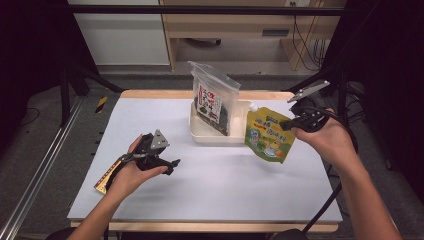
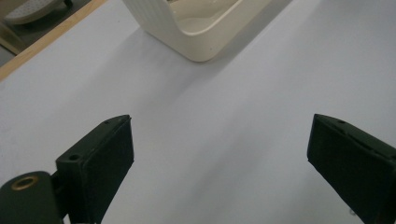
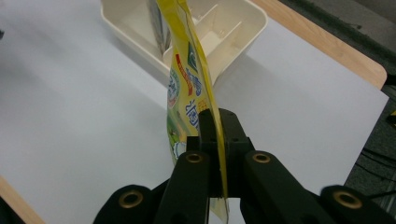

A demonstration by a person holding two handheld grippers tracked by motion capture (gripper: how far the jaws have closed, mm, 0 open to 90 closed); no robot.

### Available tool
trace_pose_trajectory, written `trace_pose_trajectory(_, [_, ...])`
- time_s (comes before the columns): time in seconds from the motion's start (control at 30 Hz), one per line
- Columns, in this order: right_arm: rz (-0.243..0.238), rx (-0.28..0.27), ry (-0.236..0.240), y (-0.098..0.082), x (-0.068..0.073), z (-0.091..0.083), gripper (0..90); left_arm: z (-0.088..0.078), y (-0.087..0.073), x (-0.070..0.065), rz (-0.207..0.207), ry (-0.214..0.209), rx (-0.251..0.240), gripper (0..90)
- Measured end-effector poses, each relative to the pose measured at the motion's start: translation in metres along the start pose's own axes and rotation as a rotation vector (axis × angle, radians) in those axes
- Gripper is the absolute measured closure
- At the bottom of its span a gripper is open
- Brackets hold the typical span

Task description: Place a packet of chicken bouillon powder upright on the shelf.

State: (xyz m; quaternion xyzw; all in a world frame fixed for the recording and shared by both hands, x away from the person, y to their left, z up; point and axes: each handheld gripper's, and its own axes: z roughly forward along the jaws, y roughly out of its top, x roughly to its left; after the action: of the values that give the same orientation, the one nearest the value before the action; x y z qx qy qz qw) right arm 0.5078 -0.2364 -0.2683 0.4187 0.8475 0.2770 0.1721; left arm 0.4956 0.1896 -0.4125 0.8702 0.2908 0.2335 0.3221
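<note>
Yellow pouch [image 1: 268, 136]: 1, clamped in right gripper [image 3: 215, 140] (airborne) | left gripper [image 2: 219, 163]: agape, empty

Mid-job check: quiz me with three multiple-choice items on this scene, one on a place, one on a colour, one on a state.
1. Where is the seaweed bag?
A. standing in the tray
B. flat on the table
C. in the left gripper

2. What is the main colour of the pouch?
A. red
B. yellow-green
C. blue

3. How is the left gripper?
A. shut on the pouch
B. shut, empty
C. open, empty

Answers: 1 A, it stands inside the cream tray. 2 B, its printed face shows yellow and green. 3 C, its fingers stand wide apart over bare table, while the right gripper pinches the pouch.
</note>
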Motion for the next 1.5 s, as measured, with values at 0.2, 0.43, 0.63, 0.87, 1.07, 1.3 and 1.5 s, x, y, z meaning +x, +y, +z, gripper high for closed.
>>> trace_pose_trajectory(0.2, [0.048, -0.023, -0.006, 0.009, -0.006, -0.003, 90.0, 0.007, -0.019, -0.002, -0.053, 0.006, -0.02, 7.1])
trace_pose_trajectory(0.43, [0.083, -0.044, -0.013, 0.02, -0.01, -0.007, 90.0, 0.01, -0.036, -0.005, -0.04, 0.004, 0.016, 7.1])
trace_pose_trajectory(0.63, [0.108, -0.053, -0.015, 0.028, -0.013, -0.006, 90.0, 0.004, -0.04, -0.002, -0.066, 0.016, -0.001, 7.1])
trace_pose_trajectory(0.87, [0.143, -0.088, -0.018, 0.033, -0.019, -0.012, 90.0, 0.004, -0.044, -0.003, -0.077, 0.012, -0.001, 7.1])
trace_pose_trajectory(1.07, [0.175, -0.111, -0.033, 0.038, -0.024, -0.014, 90.0, 0.002, -0.044, -0.003, -0.061, 0.006, 0.009, 7.1])
trace_pose_trajectory(1.3, [0.224, -0.157, -0.044, 0.047, -0.027, -0.013, 90.0, 0.002, -0.046, -0.006, -0.067, 0.003, 0.002, 7.1])
trace_pose_trajectory(1.5, [0.241, -0.186, -0.052, 0.057, -0.024, -0.009, 90.0, 0.002, -0.046, -0.006, -0.067, 0.004, 0.001, 7.1])
